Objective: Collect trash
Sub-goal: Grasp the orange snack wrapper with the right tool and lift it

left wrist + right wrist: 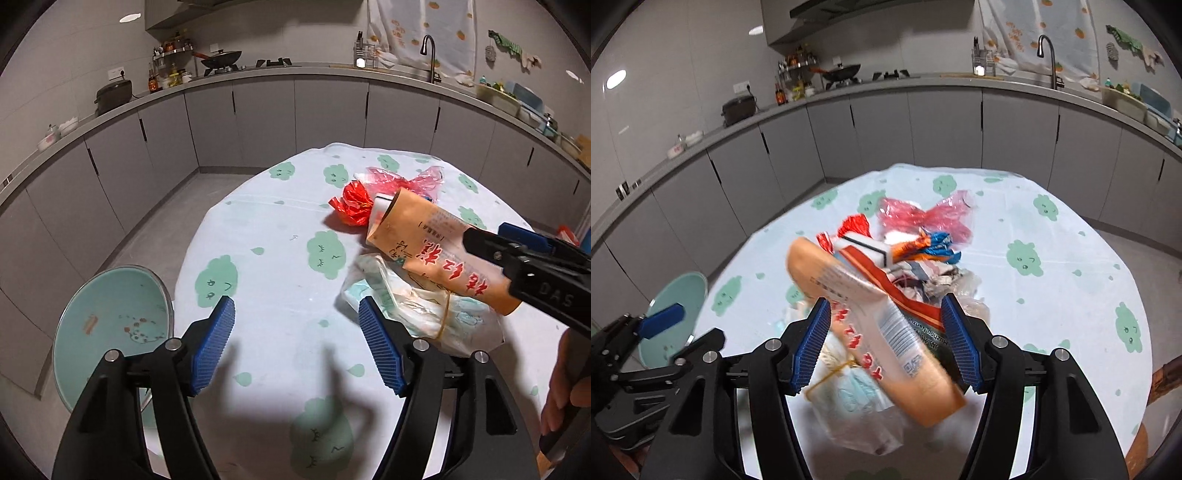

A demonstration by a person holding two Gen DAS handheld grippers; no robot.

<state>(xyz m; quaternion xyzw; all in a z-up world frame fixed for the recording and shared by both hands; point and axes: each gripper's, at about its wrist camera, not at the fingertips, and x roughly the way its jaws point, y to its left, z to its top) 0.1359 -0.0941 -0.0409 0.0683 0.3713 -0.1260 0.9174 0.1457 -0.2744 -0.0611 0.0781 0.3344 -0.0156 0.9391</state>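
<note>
A trash pile lies on the round table (pixel 266 280): a red wrapper (pixel 352 208), a pink plastic bag (pixel 406 181) and a clear bag of tissues (pixel 417 317) tied with a rubber band. My right gripper (pixel 484 236) comes in from the right, astride a long orange paper package (pixel 439 251) that tilts above the pile. In the right wrist view this package (pixel 871 325) is blurred between the pads of the right gripper (pixel 886 343); a gap shows on its right side. My left gripper (pixel 297 339) is open over bare tablecloth, left of the clear bag, nothing between its fingers.
A round teal stool top (pixel 110 325) stands beside the table at the lower left. A blue and orange wrapper (pixel 934 245) lies in the pile. Grey kitchen cabinets (pixel 258 122) ring the room beyond. A person's hand (pixel 557 406) shows at the right edge.
</note>
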